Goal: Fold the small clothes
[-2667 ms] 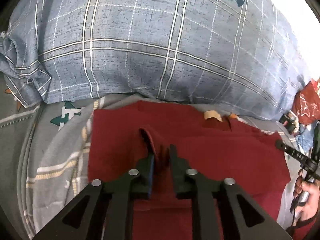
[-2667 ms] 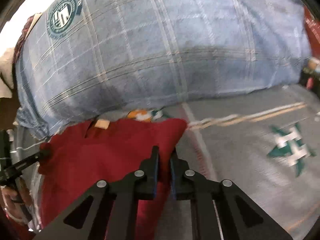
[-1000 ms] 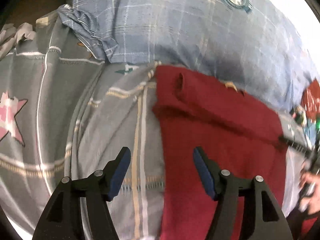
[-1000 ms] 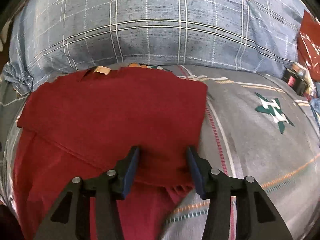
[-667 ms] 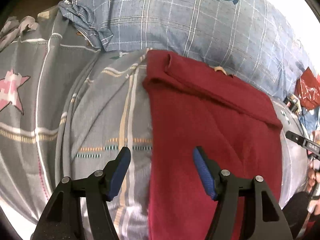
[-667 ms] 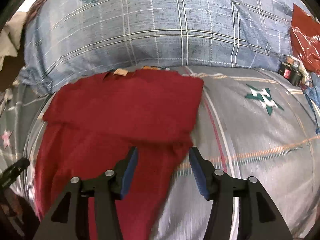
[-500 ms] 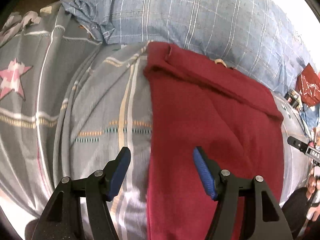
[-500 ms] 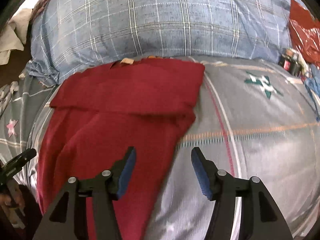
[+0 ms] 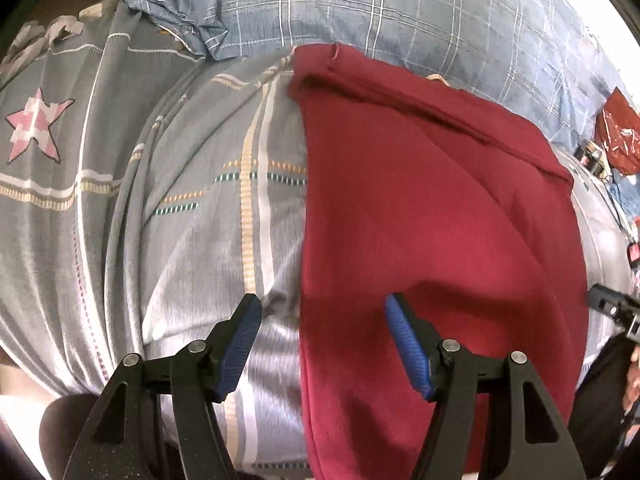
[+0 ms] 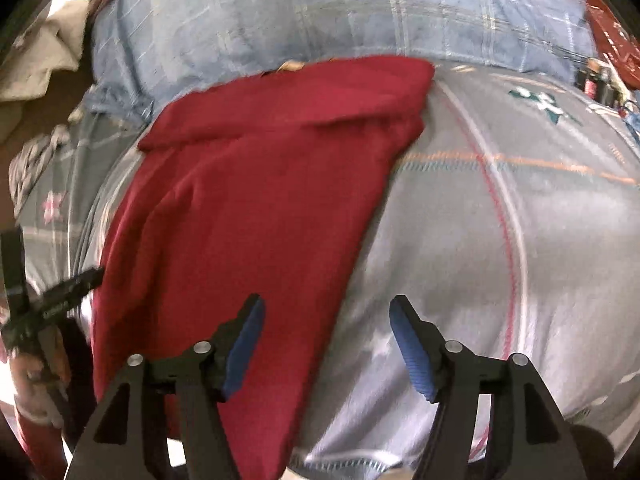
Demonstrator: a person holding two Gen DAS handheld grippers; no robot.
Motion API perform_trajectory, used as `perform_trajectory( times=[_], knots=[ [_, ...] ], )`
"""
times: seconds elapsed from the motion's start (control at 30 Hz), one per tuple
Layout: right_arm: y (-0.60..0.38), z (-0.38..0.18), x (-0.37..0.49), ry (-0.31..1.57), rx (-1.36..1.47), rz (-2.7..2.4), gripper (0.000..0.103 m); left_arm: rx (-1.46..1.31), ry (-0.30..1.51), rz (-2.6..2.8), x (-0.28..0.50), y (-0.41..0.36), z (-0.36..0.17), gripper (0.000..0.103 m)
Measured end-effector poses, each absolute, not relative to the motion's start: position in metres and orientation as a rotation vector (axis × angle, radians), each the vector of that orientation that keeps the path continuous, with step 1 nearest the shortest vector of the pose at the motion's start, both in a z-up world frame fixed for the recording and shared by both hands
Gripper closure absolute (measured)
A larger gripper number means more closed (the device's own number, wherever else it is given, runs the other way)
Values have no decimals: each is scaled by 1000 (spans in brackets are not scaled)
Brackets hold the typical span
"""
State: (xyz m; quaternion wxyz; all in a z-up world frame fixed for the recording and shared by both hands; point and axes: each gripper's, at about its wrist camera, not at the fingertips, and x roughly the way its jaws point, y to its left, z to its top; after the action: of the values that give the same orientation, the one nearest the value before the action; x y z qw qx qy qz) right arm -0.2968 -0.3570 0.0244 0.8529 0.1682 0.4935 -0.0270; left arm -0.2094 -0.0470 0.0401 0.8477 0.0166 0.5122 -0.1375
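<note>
Your left gripper [image 9: 322, 320] hangs over the near part of the bed, and its jaws stand wide apart with nothing pressed between them. Under the gap you see the left edge of the red garment [image 9: 432, 216]: the left blue pad [image 9: 240, 346] is above the grey bedsheet [image 9: 192, 240], the right one above the red cloth. Neither pad touches the cloth, as far as the view shows.

Your right gripper [image 10: 326, 326] is over the other side of the same garment [image 10: 256, 200]. Its jaws are opening at this moment, and they hold nothing. The left pad is above the red cloth and the right pad [image 10: 412, 350] is above the bare bedsheet [image 10: 500, 240]; the right edge of the garment runs between them.

The garment lies flat on the bedsheet, with its far end folded back toward you, so a double band of cloth lies across the top. This far end is just beside the blue checked pillow [image 9: 400, 8], and a small tan label [image 10: 291, 65] shows at the fold. The right view is blurred.

At the left edge of the right view you see your other hand [image 10: 38, 364] with the black frame of its gripper. Some red packaging [image 9: 618, 132] and small things lie far to the right on the bed
</note>
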Motion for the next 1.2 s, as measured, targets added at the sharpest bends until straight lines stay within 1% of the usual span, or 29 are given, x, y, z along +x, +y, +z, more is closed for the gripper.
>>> perform_trajectory(
  times=[0.17,0.2,0.27,0.33,0.37,0.4,0.43,0.5,0.67,0.7,0.77,0.8,0.87,0.9,1.0,1.03,1.2],
  knots=[
    [-347,13,-311,1031,372,-16,37,42,1076,-288,-212,-45,40,38],
    [-346,11,-310,1031,372,-10,40,42,1072,-284,-213,-45,39,38],
    [-341,11,-307,1018,341,-19,49,40,1066,-275,-213,-46,39,38],
    [-334,11,-301,996,299,-3,70,35,1066,-280,-215,-46,38,38],
    [-331,10,-298,988,280,-15,74,35,1067,-286,-215,-46,38,38],
    [-331,11,-296,978,272,-28,87,36,1071,-292,-216,-45,38,38],
    [-332,12,-295,974,275,-27,93,36,1077,-298,-217,-44,38,38],
    [-338,18,-298,968,287,-37,96,21,1086,-316,-220,-38,41,38],
    [-350,31,-315,952,215,-141,97,15,1075,-321,-228,-26,48,38],
    [-355,27,-315,967,226,-153,103,14,1077,-321,-230,-26,48,38],
    [-362,18,-315,1003,224,-191,103,21,1083,-319,-232,-25,46,38],
    [-365,16,-319,1009,268,-171,103,33,1086,-317,-234,-26,46,38],
    [-371,19,-327,987,360,-114,96,48,1085,-311,-237,-27,45,38],
    [-372,22,-333,981,387,-85,91,53,1085,-310,-239,-28,44,38],
    [-364,26,-345,971,393,-18,65,58,1088,-308,-241,-30,42,38],
    [-360,26,-346,972,392,-3,63,60,1089,-306,-241,-31,42,38],
    [-341,11,-333,986,410,25,63,58,1089,-310,-243,-31,41,38]
  ],
)
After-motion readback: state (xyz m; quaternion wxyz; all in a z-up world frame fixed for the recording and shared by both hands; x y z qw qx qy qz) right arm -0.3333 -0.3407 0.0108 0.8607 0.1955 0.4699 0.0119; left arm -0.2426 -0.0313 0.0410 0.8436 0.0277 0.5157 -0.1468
